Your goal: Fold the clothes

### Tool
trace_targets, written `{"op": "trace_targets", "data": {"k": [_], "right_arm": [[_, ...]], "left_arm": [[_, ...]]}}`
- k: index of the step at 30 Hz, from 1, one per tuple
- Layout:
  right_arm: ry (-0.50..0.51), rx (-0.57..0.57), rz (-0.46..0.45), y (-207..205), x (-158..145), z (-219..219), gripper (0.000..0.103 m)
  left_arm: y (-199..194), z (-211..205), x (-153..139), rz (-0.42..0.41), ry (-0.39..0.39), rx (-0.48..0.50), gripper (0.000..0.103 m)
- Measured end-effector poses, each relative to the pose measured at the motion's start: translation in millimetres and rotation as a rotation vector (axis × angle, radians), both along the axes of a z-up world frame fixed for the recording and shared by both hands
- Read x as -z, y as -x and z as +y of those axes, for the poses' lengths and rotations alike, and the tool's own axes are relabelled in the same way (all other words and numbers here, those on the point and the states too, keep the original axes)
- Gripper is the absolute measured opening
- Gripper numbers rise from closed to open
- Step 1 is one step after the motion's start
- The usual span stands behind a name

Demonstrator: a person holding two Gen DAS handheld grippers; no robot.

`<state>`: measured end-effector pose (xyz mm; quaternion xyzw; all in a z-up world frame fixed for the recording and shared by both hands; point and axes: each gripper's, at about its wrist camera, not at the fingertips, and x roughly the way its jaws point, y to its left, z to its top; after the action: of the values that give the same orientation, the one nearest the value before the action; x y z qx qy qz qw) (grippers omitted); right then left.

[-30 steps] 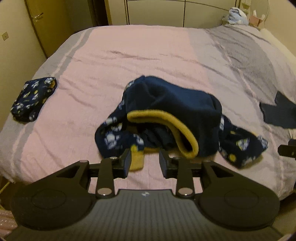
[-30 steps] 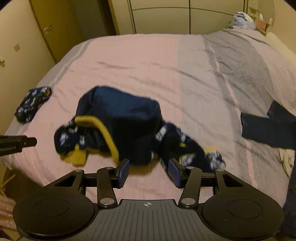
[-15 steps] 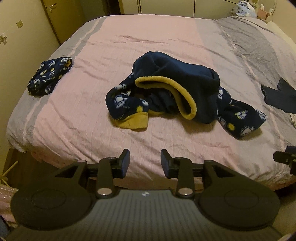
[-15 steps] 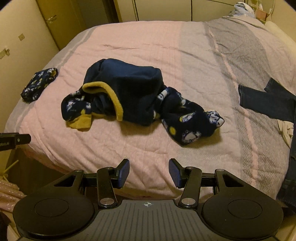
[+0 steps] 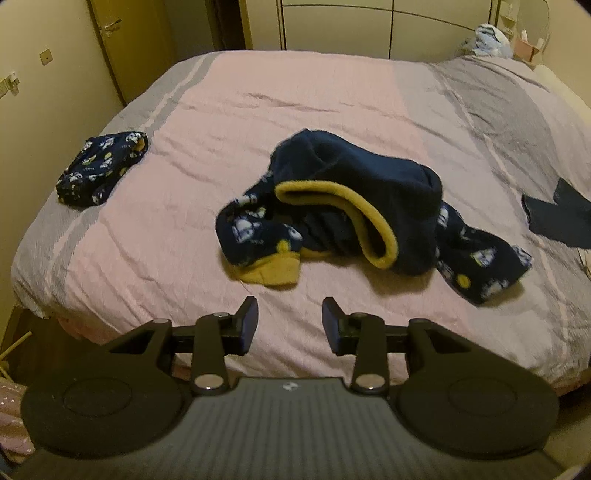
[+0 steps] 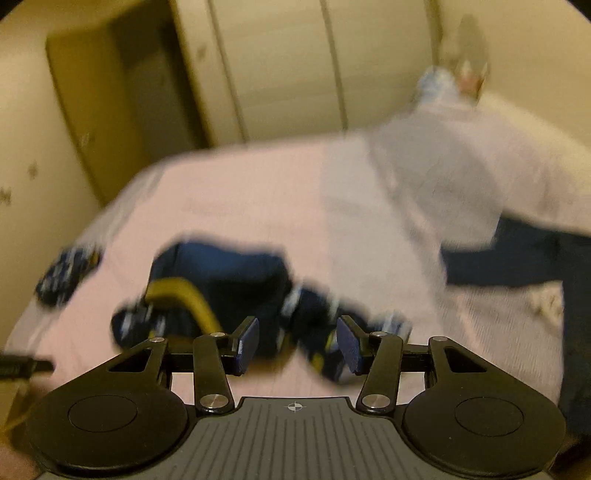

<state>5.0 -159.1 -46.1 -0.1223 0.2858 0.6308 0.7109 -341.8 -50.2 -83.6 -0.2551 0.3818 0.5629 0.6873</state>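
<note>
**Fleece heap waits unfolded on the bed**

Left wrist view: a navy fleece garment with a mustard hem lies crumpled mid-bed, clear of the left gripper, whose jaws are opening with nothing between them. It looks soft, light and floppy; the mustard cuff nearest the jaws seems the best hold.

Right wrist view: blurred. The right gripper stands released and empty, the garment beyond it.

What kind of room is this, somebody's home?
Most likely a home bedroom. A wide bed with a pink and grey striped cover fills the view, tall wardrobe doors stand behind it, and a crumpled navy and yellow fleece garment lies on the cover.
</note>
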Motion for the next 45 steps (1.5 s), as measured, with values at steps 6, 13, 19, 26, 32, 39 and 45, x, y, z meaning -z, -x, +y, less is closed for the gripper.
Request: {"op": "trace_targets", "data": {"k": [6,13,19,26,32,39,45], "right_arm": [[0.014,-0.029,-0.192,3,20,29,0.051],[0.188,-0.001,-0.193,22,58,96,0.051],[0.275,0.029,-0.231,63,78,144,0.051],[0.442,-0.006,-0.299,125,121,181,0.051],[0.545,-0.137,-0.385,166,160,201,0.053],[0.587,-0.287,-0.517,201,206,225,0.069],[0.576,-0.333,-0.658,202,237,239,0.022]], "left_arm": [[18,57,19,0.026,-0.032,0.046,0.042],[37,145,51,0.043,-0.011,0.190,0.043],[36,204,83,0.105,-0.016,0.455,0.044],[42,260,112,-0.056,0.121,0.612,0.045],[43,314,131,-0.364,0.307,0.474,0.051],[44,365,172,-0.538,0.476,0.222,0.052],[50,379,209,-0.681,0.579,0.031,0.018]]}}
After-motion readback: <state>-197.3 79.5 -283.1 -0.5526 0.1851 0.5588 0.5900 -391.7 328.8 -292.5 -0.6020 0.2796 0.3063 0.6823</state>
